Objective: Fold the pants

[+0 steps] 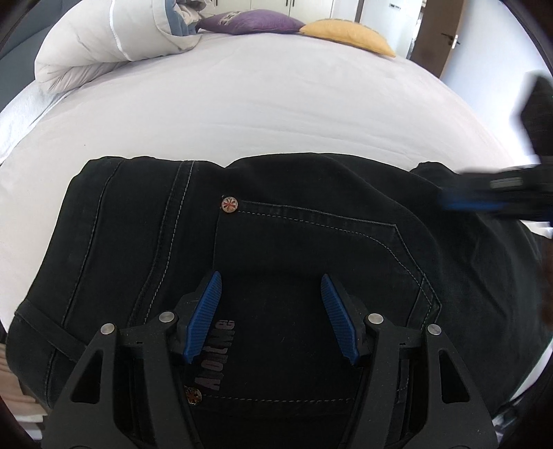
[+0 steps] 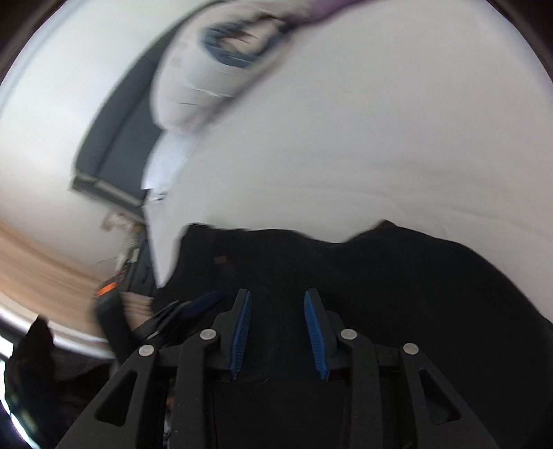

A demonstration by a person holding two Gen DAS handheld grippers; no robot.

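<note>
Black jeans [image 1: 293, 235] lie folded on the white bed sheet [image 1: 259, 114], back pocket and rivets facing up. My left gripper [image 1: 271, 279] is open just above the pocket area and holds nothing. My right gripper [image 2: 277, 295] is partly open over the dark fabric [image 2: 397, 276], with nothing clearly between its pads; that view is blurred by motion. The right gripper also shows blurred at the right edge of the left wrist view [image 1: 497, 193], over the jeans. The left gripper appears blurred in the right wrist view [image 2: 193, 304].
A rolled white duvet [image 1: 110, 45] lies at the far left of the bed. A purple cushion [image 1: 252, 21] and a yellow cushion [image 1: 349, 34] sit at the far end. A door [image 1: 446, 38] stands at the back right. The bed's edge and wooden floor [image 2: 41, 273] lie to the left.
</note>
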